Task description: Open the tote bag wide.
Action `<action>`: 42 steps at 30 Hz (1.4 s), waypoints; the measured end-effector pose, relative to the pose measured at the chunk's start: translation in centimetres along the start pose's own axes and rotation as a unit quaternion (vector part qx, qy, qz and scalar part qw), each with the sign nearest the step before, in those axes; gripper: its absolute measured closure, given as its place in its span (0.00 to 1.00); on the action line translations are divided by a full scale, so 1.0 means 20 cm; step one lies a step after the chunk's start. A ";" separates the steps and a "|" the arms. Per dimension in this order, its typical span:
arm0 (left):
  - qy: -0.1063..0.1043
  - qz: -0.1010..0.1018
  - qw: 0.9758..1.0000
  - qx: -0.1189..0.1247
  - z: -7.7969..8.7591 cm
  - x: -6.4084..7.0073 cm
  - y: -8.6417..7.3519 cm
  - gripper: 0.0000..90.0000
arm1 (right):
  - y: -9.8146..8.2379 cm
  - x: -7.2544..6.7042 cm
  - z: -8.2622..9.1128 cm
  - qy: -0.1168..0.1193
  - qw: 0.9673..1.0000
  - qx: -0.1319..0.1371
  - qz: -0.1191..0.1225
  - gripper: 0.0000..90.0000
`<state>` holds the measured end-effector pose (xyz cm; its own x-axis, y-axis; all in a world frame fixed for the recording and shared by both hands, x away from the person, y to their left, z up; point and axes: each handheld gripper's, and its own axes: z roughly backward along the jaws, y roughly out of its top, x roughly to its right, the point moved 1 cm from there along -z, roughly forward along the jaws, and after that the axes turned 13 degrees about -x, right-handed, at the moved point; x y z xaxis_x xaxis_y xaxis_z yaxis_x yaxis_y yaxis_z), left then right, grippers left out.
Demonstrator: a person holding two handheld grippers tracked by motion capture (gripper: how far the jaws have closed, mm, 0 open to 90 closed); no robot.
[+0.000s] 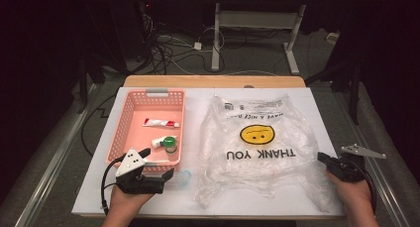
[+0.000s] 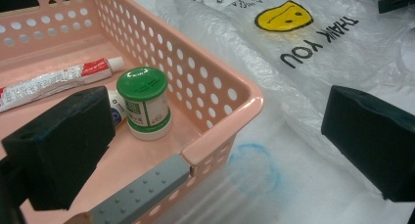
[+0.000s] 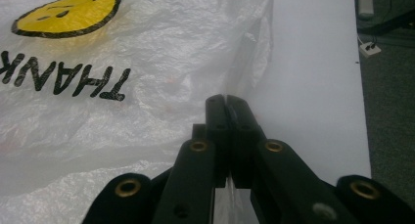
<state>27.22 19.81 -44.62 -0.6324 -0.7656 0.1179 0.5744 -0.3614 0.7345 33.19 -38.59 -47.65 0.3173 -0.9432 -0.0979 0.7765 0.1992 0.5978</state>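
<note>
White table (image 1: 322, 105) — basket (image 1: 130, 104) beside bag (image 1: 257, 152).

Right claw (image 3: 226, 104) pinched together on clear plastic bag (image 3: 147, 53) edge, white table (image 3: 318, 87)

Black tool (image 3: 226, 106), brass rivets

The room is dim, its edges lost in shadow. Beyond the bench (image 1: 213, 81), cables (image 1: 168, 51) tangle across the grey floor (image 1: 247, 58) beside a white desk frame (image 1: 257, 19).
</note>
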 end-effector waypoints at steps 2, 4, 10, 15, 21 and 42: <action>0.000 -0.002 1.000 0.000 0.00 0.00 0.00 0.00 | -0.01 -0.03 0.02 0.002 1.000 0.002 0.004 1.00; -0.002 -0.002 1.000 0.000 0.00 0.00 0.00 0.00 | -0.03 -0.06 0.04 0.007 1.000 0.002 0.008 1.00; -0.005 -0.003 1.000 0.001 0.00 -0.01 0.00 0.00 | -0.11 -0.20 0.11 0.015 0.999 -0.001 0.035 1.00; -0.006 -0.003 1.000 0.003 0.00 0.00 0.00 0.00 | -0.21 -0.31 0.17 0.031 0.998 0.001 0.057 1.00; -0.004 0.000 1.000 0.004 0.00 0.00 0.00 0.00 | -0.24 -0.36 0.25 0.046 0.996 0.025 0.076 0.69; -0.012 0.025 1.000 0.001 -0.01 0.00 0.01 0.00 | 0.51 -0.05 -0.23 0.027 0.998 0.026 0.045 0.44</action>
<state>27.41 19.72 -44.61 -0.6161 -0.7689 0.1706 0.6046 -0.3229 0.7282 43.29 -34.43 -45.16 0.4146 -0.9061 -0.0841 0.7142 0.2667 0.6471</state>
